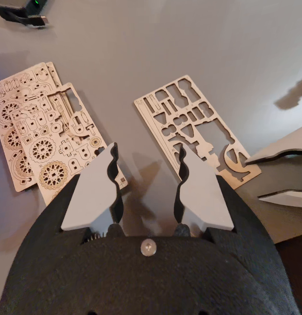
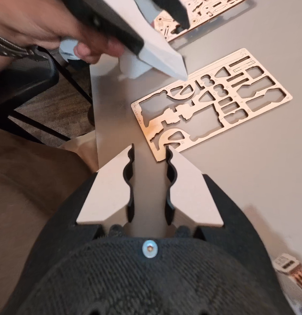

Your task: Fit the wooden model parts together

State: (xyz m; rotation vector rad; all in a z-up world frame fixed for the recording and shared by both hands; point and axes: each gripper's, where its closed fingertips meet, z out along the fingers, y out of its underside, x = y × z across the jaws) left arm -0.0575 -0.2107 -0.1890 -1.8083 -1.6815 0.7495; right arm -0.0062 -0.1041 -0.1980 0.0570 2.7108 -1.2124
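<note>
A wooden sheet with most parts punched out lies flat on the grey table. It also shows in the right wrist view. A stack of wooden sheets still holding gears and small parts lies to its left. My left gripper is open and empty, above the table between the stack and the punched sheet. My right gripper is open and empty, its tips at the near corner of the punched sheet. It enters the left wrist view from the right.
A black device with a green light sits at the far left. A blurred wooden piece lies far right. A small wooden assembly lies near the right gripper. A hand holds the left gripper. The table edge and a chair are at the left.
</note>
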